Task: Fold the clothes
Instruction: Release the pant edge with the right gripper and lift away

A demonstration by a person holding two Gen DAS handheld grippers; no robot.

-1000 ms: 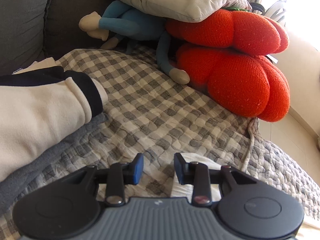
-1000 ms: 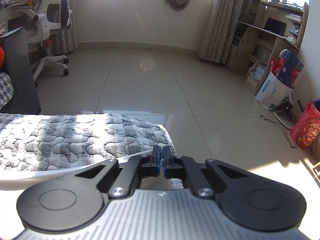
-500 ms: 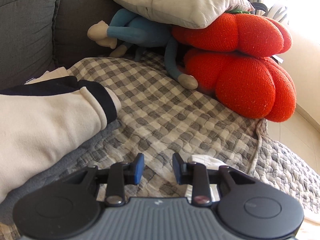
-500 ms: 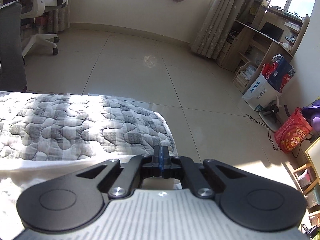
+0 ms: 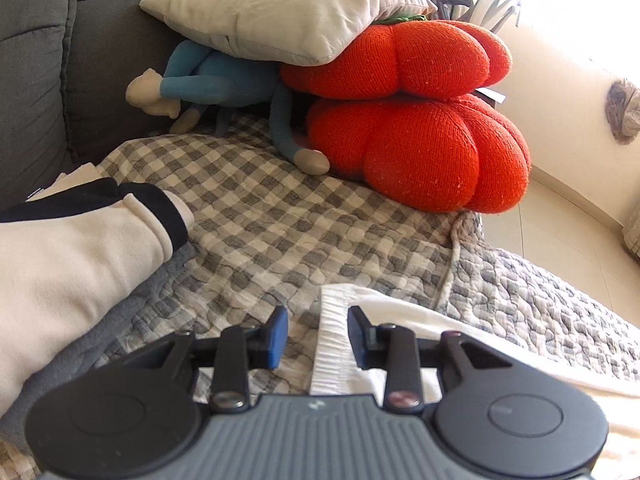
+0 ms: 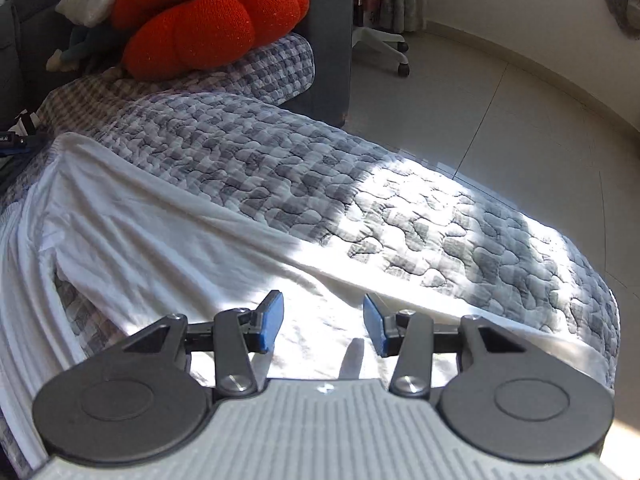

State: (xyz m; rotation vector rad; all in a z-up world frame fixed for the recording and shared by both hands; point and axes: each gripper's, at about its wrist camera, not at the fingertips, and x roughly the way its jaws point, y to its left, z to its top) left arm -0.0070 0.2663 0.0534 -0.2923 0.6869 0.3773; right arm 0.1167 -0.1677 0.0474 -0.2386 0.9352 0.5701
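The right gripper (image 6: 323, 322) stood with its blue pads apart, gripping nothing; its jaws had just been opening. Under the gap lay the white garment (image 6: 168, 236), which spread from the lower middle of the right wrist view to the left edge, flat on the quilted checked cover (image 6: 420, 216). Sunlight fell on the cloth and the cover at the right side of the frame.

The left gripper (image 5: 316, 336) was also released, its pads apart and pressing on nothing; they had opened slightly. The ribbed hem of the white garment (image 5: 332, 344) lay below, between the two pads, and the cloth ran on to the lower right of the frame. At the left edge lay a cream garment with black trim (image 5: 72, 256) on a grey fleece (image 5: 132, 328). Farther up, on the checked cover, stood two orange pumpkin cushions (image 5: 416, 128), a blue soft toy (image 5: 216, 84) beside them, and a pale pillow (image 5: 288, 12) on top, against the dark grey sofa back (image 5: 36, 64).
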